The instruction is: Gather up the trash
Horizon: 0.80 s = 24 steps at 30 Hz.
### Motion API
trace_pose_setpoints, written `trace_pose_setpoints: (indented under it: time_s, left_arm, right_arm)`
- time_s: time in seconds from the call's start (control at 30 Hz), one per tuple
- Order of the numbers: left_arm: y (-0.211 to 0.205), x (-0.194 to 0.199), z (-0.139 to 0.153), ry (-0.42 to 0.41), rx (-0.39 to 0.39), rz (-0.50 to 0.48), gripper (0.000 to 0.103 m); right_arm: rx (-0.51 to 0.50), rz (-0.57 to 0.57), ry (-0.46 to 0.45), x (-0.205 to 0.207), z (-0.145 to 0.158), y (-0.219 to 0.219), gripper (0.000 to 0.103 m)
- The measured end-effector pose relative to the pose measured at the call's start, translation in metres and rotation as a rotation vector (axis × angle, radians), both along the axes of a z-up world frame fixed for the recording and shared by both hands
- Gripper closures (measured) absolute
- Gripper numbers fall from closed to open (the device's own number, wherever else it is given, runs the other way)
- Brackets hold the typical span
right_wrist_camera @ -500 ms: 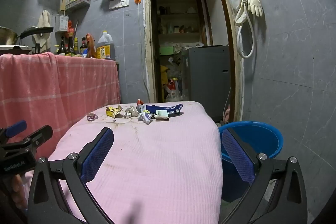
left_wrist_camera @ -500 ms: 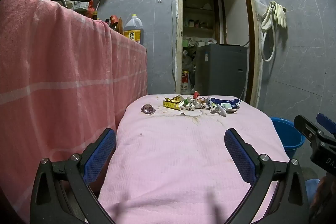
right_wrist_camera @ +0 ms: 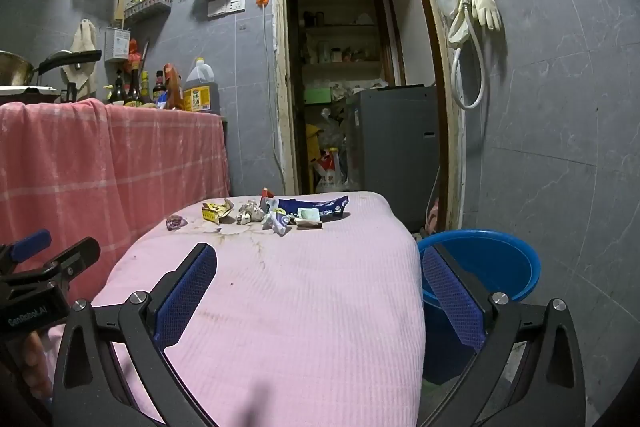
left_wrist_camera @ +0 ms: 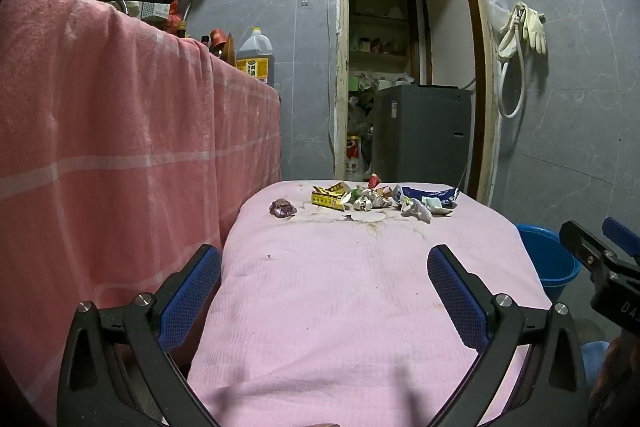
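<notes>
At far end of pink-covered tabletop [left_wrist_camera: 360, 287]: trash pile [left_wrist_camera: 368, 201], untouched. Blue bucket [right_wrist_camera: 496, 267] on floor, right of tabletop. Left gripper [left_wrist_camera: 324, 291] and right gripper [right_wrist_camera: 320, 291] both spread wide, empty, well short. Step: approach. Next: reach forward, pinch single piece.

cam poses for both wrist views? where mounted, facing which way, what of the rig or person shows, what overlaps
Left wrist: sits behind the open left gripper, facing along the pink cloth-covered table toward the scattered wrappers and crumpled paper trash at its far end; right gripper shows at the right edge.
Right wrist: sits behind the open right gripper, same heading, further right; round blue plastic basin beside the table; left gripper at the left edge.
Shared: table, trash, basin, open doorway.
</notes>
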<state>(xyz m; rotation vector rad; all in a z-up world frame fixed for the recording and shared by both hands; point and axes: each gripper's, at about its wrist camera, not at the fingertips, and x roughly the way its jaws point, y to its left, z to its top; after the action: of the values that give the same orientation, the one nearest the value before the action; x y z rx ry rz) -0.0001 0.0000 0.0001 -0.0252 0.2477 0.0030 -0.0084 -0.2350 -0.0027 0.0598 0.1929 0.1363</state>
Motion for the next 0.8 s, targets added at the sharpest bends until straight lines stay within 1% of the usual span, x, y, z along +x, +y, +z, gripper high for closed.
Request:
trace_pose_setpoints:
  time_s: [0.8]
  left_arm:
    - [0.0016,0.0022,0.0011,0.006,-0.005,-0.003,0.001]
  right_arm:
    - [0.001,-0.001,0.004,0.001,-0.0007,0.0006,0.0]
